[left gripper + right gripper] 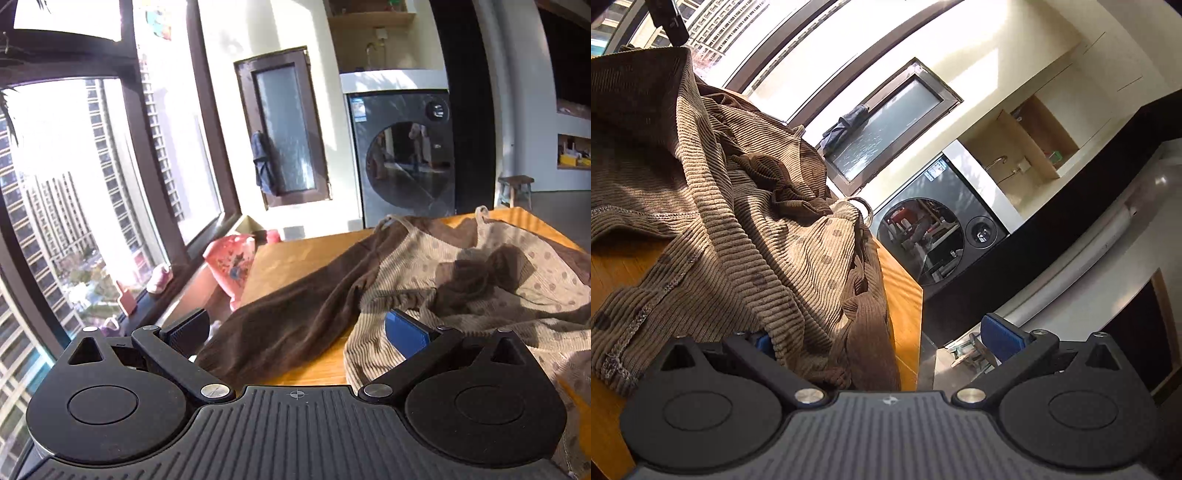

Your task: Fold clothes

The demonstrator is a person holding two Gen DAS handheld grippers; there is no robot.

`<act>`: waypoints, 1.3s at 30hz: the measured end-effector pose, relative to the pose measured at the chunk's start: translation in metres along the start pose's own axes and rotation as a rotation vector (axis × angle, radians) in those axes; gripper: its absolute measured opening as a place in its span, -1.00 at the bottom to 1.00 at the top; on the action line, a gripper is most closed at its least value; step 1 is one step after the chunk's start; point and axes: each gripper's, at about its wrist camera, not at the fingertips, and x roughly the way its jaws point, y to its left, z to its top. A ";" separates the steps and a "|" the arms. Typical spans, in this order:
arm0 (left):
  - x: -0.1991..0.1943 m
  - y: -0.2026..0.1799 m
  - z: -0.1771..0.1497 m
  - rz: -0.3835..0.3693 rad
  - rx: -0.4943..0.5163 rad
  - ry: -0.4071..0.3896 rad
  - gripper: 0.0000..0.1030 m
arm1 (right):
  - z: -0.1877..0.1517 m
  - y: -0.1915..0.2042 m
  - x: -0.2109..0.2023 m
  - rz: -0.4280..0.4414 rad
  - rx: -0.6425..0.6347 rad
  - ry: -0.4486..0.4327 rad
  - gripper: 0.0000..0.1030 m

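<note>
A brown and beige corduroy garment (pixel 424 280) with polka dots lies crumpled on a wooden table (pixel 295 258). My left gripper (pixel 295 332) is open just above its near edge, with the brown sleeve between the spread fingers, touching neither pad. In the right wrist view the same garment (pixel 738 221) fills the left half, draped over the table's corner (pixel 905 306). My right gripper (pixel 882 339) is open, its left finger half hidden behind the cloth, its right finger (pixel 1001 336) out past the table edge. Part of the left gripper (pixel 668 18) shows at the top left.
A large window (pixel 92 184) runs along the left, with small pink items (pixel 159 278) on its sill. A pink bag (pixel 232 262) sits by the table's left edge. A washing machine (pixel 402 155) and a small stool (pixel 515 188) stand beyond the table.
</note>
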 end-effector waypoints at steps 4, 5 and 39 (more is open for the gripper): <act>-0.019 0.030 0.008 0.062 -0.066 -0.036 1.00 | 0.013 -0.012 -0.021 -0.152 0.044 -0.149 1.00; -0.023 0.037 0.009 0.080 -0.080 -0.047 1.00 | 0.016 -0.020 -0.033 -0.187 0.071 -0.200 1.00; -0.006 -0.103 -0.061 -0.317 0.386 0.139 1.00 | 0.020 -0.047 -0.049 -0.187 0.236 -0.229 1.00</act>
